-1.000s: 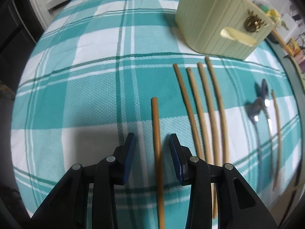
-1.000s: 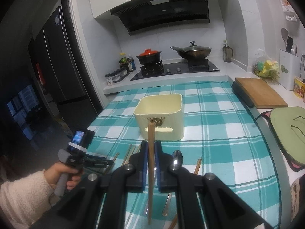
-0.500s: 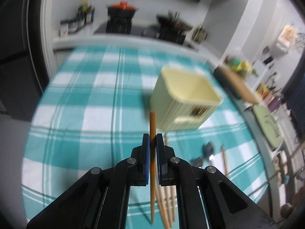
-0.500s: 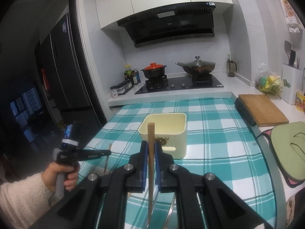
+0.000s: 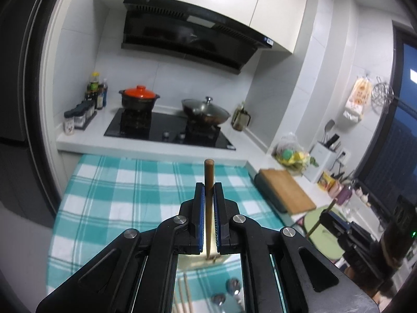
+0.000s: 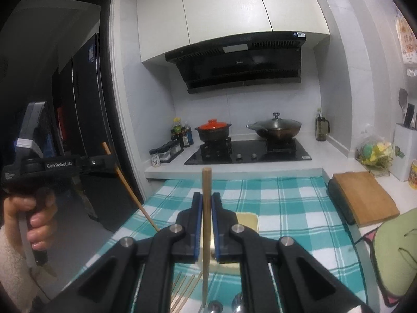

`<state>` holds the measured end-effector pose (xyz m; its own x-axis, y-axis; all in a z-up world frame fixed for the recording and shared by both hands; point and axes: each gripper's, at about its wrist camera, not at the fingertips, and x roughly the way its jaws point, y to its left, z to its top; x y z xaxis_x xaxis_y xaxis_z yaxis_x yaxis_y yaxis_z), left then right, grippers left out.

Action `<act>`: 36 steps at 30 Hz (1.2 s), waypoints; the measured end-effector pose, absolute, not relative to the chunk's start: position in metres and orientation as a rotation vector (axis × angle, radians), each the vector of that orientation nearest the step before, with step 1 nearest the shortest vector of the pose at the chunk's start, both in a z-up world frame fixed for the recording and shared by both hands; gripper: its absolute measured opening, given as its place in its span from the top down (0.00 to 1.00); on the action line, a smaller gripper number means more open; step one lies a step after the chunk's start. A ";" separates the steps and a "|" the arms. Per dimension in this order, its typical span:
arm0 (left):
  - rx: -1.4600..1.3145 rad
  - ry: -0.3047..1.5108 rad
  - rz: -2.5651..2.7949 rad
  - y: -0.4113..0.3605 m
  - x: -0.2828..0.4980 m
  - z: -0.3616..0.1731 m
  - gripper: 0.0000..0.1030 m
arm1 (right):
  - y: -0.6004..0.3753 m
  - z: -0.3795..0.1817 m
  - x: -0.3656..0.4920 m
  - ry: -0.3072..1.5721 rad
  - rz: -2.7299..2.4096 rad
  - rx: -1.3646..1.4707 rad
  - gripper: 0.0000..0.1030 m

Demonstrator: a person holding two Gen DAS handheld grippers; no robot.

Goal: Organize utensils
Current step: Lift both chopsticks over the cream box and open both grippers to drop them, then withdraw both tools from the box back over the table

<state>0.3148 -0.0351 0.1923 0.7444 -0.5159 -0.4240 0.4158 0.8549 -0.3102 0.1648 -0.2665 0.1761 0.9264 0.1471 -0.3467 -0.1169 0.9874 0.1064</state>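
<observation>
The only writing that reads clearly is "GenRobot.AI", printed in white on the black body of the left gripper (image 6: 110, 160) as the right wrist view shows it, gripped by a hand (image 6: 34, 216) in a fuzzy cream sleeve (image 6: 11, 268). The range hood (image 6: 242, 62) carries a small logo and a sticker, both too small to read, and the mug (image 6: 413, 173) at the right edge has lettering that cannot be made out. Each gripper is clamped on one wooden chopstick: the left gripper (image 5: 208, 203) has its blue pads pressed together on a chopstick (image 5: 208, 182) that stands nearly upright, and the right gripper (image 6: 206, 211) is closed the same way on a second chopstick (image 6: 206, 208). Both are held in the air above the teal-and-white checked tablecloth (image 6: 286, 208). Below the right gripper sits one cream container (image 6: 247, 220), mostly hidden by the jaws. On the cloth beneath lie more chopsticks (image 6: 182, 292), at least three by the visible ends, and two spoons (image 5: 226, 290) whose bowls show between the left gripper's arms. On the hob (image 6: 247, 152) stand two pots: one with an orange lid (image 6: 213, 126) and one wok with a glass lid (image 6: 276, 126). One wooden cutting board (image 6: 365, 195) lies at the right of the cloth.
</observation>
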 end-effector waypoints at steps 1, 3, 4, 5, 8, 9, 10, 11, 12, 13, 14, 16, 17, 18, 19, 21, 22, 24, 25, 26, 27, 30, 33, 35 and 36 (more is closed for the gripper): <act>-0.200 0.512 -0.510 -0.040 0.322 0.197 0.96 | -0.267 0.182 0.175 0.342 0.124 0.075 0.93; -0.178 0.488 -0.493 -0.052 0.335 0.203 0.96 | -0.273 0.192 0.194 0.301 0.106 0.074 0.93; -0.164 0.486 -0.488 -0.059 0.341 0.203 0.96 | -0.276 0.197 0.203 0.283 0.096 0.075 0.93; -0.149 0.492 -0.485 -0.067 0.350 0.201 0.96 | -0.279 0.201 0.213 0.265 0.084 0.076 0.93; -0.121 0.538 -0.485 -0.088 0.370 0.182 0.96 | -0.289 0.200 0.241 0.236 0.065 0.090 0.93; -0.113 0.558 -0.485 -0.095 0.378 0.174 0.96 | -0.292 0.196 0.252 0.239 0.061 0.093 0.93; -0.103 0.580 -0.483 -0.102 0.386 0.164 0.96 | -0.294 0.192 0.263 0.249 0.060 0.097 0.93; -0.096 0.598 -0.481 -0.107 0.392 0.154 0.96 | -0.297 0.185 0.273 0.263 0.061 0.102 0.93; -0.089 0.619 -0.478 -0.113 0.399 0.143 0.96 | -0.300 0.178 0.285 0.284 0.061 0.107 0.93; -0.085 0.640 -0.478 -0.117 0.405 0.132 0.96 | -0.302 0.169 0.297 0.312 0.063 0.111 0.93; -0.083 0.666 -0.479 -0.122 0.412 0.121 0.96 | -0.303 0.160 0.309 0.340 0.065 0.116 0.93; -0.080 0.722 -0.478 -0.130 0.424 0.098 0.96 | -0.305 0.140 0.332 0.407 0.072 0.116 0.93; -0.078 0.747 -0.478 -0.134 0.430 0.088 0.96 | -0.306 0.130 0.341 0.440 0.076 0.122 0.93; -0.076 0.771 -0.475 -0.138 0.435 0.077 0.96 | -0.307 0.121 0.351 0.475 0.075 0.132 0.93; -0.073 0.790 -0.470 -0.140 0.439 0.069 0.96 | -0.309 0.111 0.359 0.513 0.074 0.142 0.93; -0.068 0.819 -0.460 -0.146 0.446 0.054 0.96 | -0.313 0.097 0.373 0.569 0.066 0.158 0.93; -0.065 0.827 -0.457 -0.148 0.448 0.049 0.96 | -0.315 0.091 0.379 0.593 0.063 0.166 0.93; -0.056 0.831 -0.458 -0.152 0.451 0.043 0.95 | -0.319 0.083 0.388 0.626 0.066 0.183 0.93; -0.045 0.828 -0.454 -0.154 0.452 0.041 0.95 | -0.319 0.079 0.388 0.634 0.068 0.183 0.93; -0.035 0.825 -0.447 -0.156 0.451 0.041 0.95 | -0.319 0.078 0.390 0.638 0.072 0.177 0.93; -0.030 0.818 -0.439 -0.157 0.450 0.041 0.93 | -0.317 0.077 0.391 0.642 0.076 0.168 0.93; -0.045 0.801 -0.432 -0.153 0.446 0.045 0.57 | -0.315 0.075 0.389 0.643 0.083 0.147 0.91; -0.052 0.753 -0.411 -0.141 0.431 0.053 0.38 | -0.313 0.075 0.386 0.645 0.082 0.140 0.90; -0.059 0.743 -0.417 -0.128 0.417 0.056 0.35 | -0.313 0.079 0.380 0.642 0.074 0.136 0.77; -0.058 0.733 -0.415 -0.121 0.407 0.057 0.33 | -0.314 0.080 0.374 0.637 0.069 0.136 0.64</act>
<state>0.4073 -0.1207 0.0569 0.6656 -0.3873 -0.6379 0.3474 0.9173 -0.1944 0.3741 -0.3139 0.0799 0.8020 0.1060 -0.5878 -0.0224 0.9888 0.1478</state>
